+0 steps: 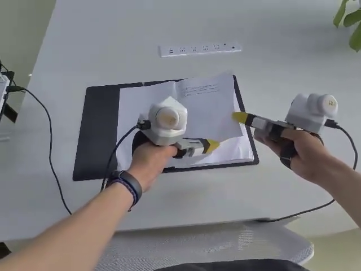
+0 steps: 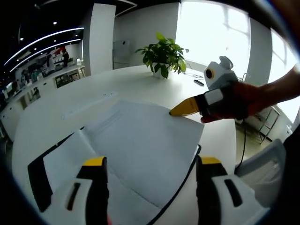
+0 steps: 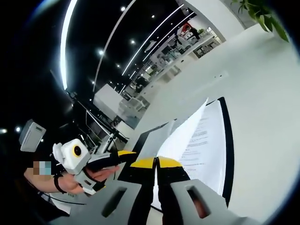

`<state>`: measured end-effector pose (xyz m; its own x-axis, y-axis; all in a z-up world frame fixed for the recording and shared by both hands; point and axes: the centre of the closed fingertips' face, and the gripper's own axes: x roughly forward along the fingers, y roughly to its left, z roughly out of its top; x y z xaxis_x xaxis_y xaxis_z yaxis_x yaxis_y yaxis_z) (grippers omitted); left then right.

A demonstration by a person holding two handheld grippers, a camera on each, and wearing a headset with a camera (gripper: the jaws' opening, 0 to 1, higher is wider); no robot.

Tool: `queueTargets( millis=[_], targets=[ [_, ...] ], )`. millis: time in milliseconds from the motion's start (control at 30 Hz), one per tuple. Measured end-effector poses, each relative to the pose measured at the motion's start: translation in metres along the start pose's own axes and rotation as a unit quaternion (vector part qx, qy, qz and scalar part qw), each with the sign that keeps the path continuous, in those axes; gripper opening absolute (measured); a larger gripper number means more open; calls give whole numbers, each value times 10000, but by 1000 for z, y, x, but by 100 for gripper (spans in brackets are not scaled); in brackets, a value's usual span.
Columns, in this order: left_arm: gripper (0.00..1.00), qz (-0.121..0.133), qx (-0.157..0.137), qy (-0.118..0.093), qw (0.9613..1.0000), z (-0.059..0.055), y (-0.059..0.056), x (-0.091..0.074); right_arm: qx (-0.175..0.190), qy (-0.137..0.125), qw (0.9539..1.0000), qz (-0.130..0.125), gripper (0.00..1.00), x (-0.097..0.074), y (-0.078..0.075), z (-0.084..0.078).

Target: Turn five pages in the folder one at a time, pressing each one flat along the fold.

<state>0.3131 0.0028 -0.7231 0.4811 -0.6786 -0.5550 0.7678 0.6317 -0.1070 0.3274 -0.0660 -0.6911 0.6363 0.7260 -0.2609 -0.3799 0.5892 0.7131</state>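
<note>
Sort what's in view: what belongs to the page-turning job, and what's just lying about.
Job: black folder, lifted page, right gripper pinching that page, left gripper open.
Lying about: power strip, potted plant.

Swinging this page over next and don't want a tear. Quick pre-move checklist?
1. Right gripper shut on the page edge: ok.
2. Only one sheet pinched: cannot tell.
3. Page lifted off the lower pages: ok.
4. Left gripper open, holding nothing: ok.
5. Folder lying open: ok.
6. Folder's left side free for landing: not ok, the left gripper's cable hangs across it.
</note>
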Motion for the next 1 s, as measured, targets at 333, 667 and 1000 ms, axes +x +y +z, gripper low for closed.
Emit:
queueTargets(
  millis=[333, 667, 1000],
  targets=[
    [78, 301, -108, -100, 9994, -15, 36, -41, -434, 152, 9973, 577, 0, 34, 52, 6],
    [79, 563, -206, -149, 9981, -29, 59, -77, -634, 437, 9926, 940, 0, 64, 86, -8],
    [81, 773, -348, -200, 9962, -44, 76, -105, -659, 745, 9890, 1095, 0, 89, 103, -31]
  ],
)
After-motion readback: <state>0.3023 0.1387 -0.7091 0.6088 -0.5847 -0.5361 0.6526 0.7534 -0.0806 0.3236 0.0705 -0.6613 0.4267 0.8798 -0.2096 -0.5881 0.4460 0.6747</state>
